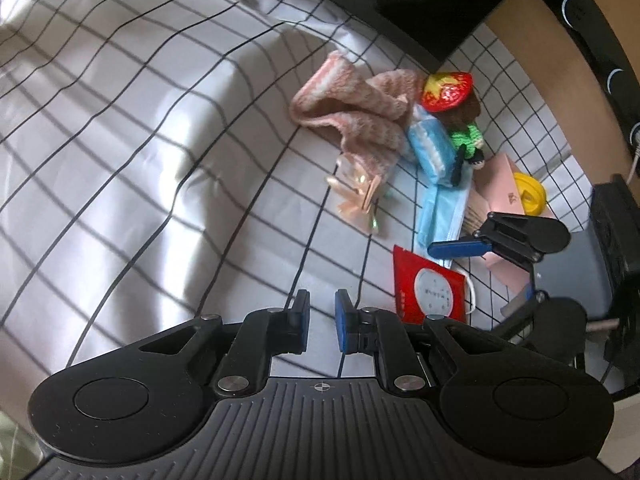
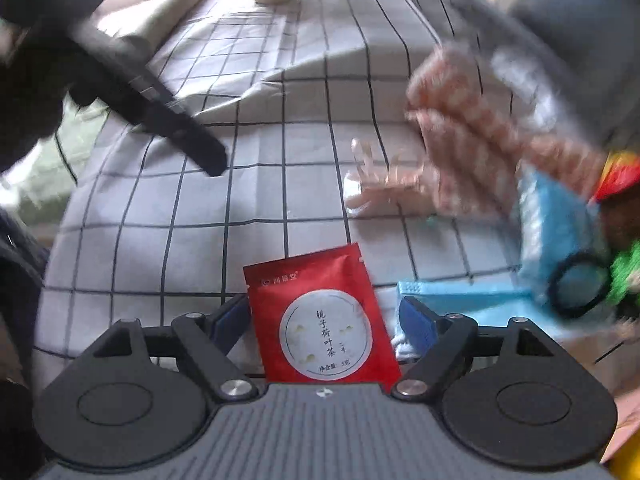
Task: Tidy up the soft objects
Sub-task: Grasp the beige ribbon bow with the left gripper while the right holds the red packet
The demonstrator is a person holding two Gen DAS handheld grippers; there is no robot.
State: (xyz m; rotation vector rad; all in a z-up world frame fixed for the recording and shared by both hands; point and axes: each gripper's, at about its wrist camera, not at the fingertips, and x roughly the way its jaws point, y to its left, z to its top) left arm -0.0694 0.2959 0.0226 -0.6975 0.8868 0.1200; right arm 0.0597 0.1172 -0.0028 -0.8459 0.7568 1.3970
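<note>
The red tea sachet (image 2: 324, 320) lies flat on the checked sheet (image 2: 200, 220) directly between the right gripper's (image 2: 324, 320) two fingers, long axis running straight ahead along the pointing line. The sachet's left edge sits just beside the left pad (image 2: 230, 322); on the right there is a visible gap before the right pad (image 2: 416, 322). The jaws stand wide with the pads not pressing on the foil — so it is bracketed, not gripped.

The right gripper is clearly the nearer one. In the left wrist view the same red tea sachet (image 1: 428, 292) sits ahead and to the right of the left gripper (image 1: 322, 320), off its line. The left jaws are nearly closed, a narrow slot between the blue pads, nothing in it, only sheet beneath.

Judgement: any pick of the sachet falls to the right tool, and it turns on squeezing across the short axis. Flat foil on soft bedding may slide or buckle rather than lift.

The rest of the pile lies ahead-right of the right gripper: blue face mask (image 2: 460, 300) just beside the right finger, blue tissue pack (image 2: 556, 232) beyond it, pink knit cloth (image 2: 472, 128) further out, crochet doll (image 1: 460, 120) at the far edge. The right view is motion-blurred there, so contacts between those items cannot be told.
</note>
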